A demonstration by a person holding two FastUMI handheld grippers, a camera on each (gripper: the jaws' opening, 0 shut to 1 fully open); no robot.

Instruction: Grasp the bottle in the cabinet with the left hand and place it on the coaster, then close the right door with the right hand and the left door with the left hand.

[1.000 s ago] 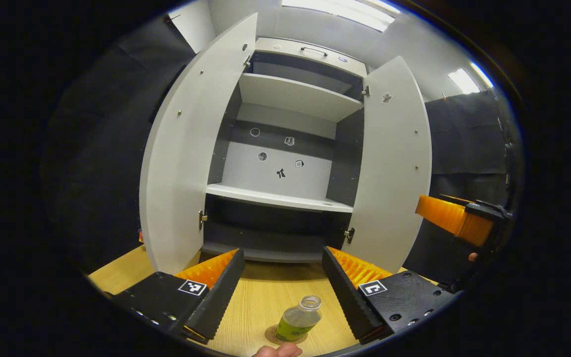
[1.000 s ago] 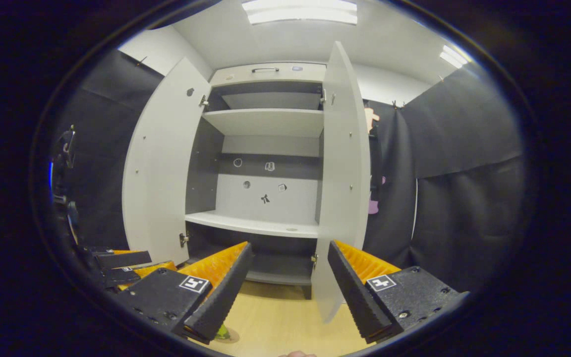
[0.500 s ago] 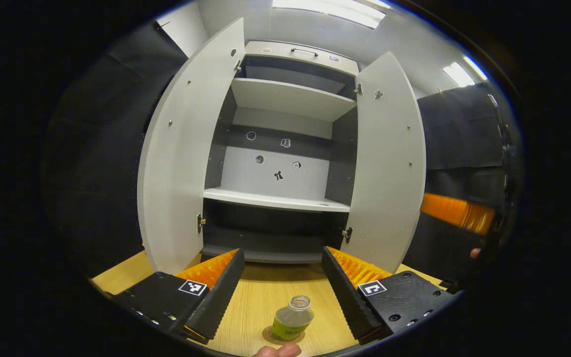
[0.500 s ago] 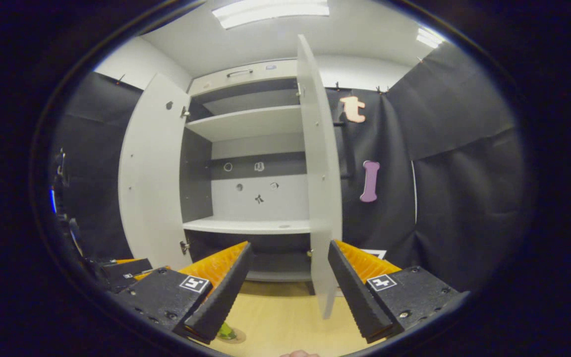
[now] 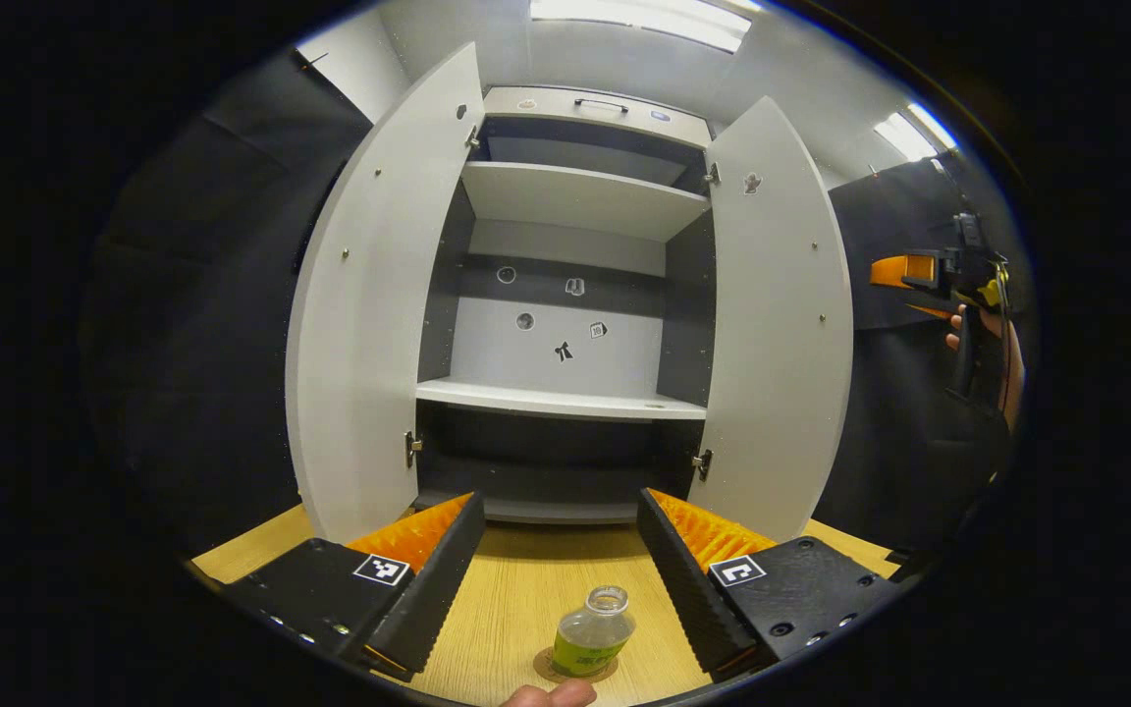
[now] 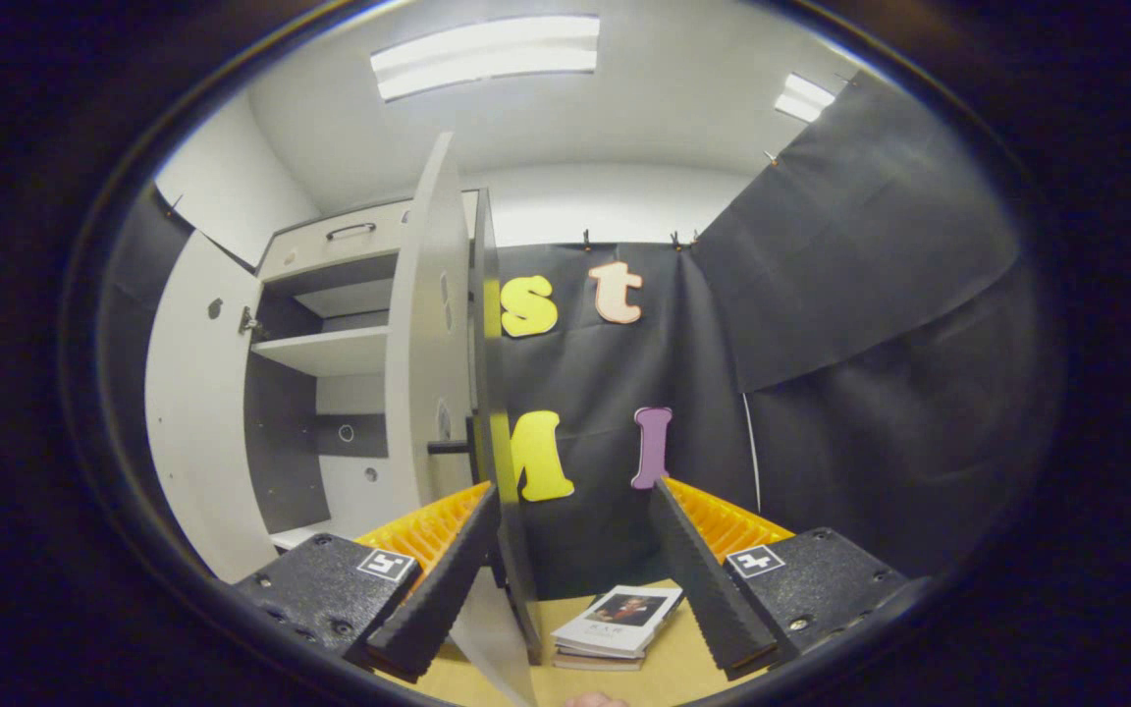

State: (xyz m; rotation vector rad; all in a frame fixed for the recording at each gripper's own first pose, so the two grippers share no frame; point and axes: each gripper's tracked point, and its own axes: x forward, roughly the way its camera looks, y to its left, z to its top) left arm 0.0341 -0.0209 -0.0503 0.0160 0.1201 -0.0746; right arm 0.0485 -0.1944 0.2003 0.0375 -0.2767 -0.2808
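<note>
Left gripper [image 5: 558, 570] open, empty; bottle [image 5: 592, 633] upright on coaster [image 5: 548, 668] just below its spread fingers, on the table [image 5: 526, 589]. Cabinet [image 5: 565, 295] ahead, left door [image 5: 369, 314] and right door [image 5: 777, 324] open. Right gripper [image 6: 573, 565] open, right door's edge just beside its left finger; books [image 6: 615, 624] between fingers.

In the left gripper view, the round brown coaster [image 5: 575, 670] at 6 o'clock is mostly covered by the small clear plastic bottle with a green label [image 5: 593, 632] standing on it, and a fingertip [image 5: 551, 695] is cut off by the bottom edge. The label's print is too small to read. At 3 o'clock, the far gripper [image 5: 904, 272] is partly hidden, so its jaws cannot be judged. In the right gripper view, the stacked paperback books [image 6: 617, 625] are partly hidden behind 1 finger.
</note>
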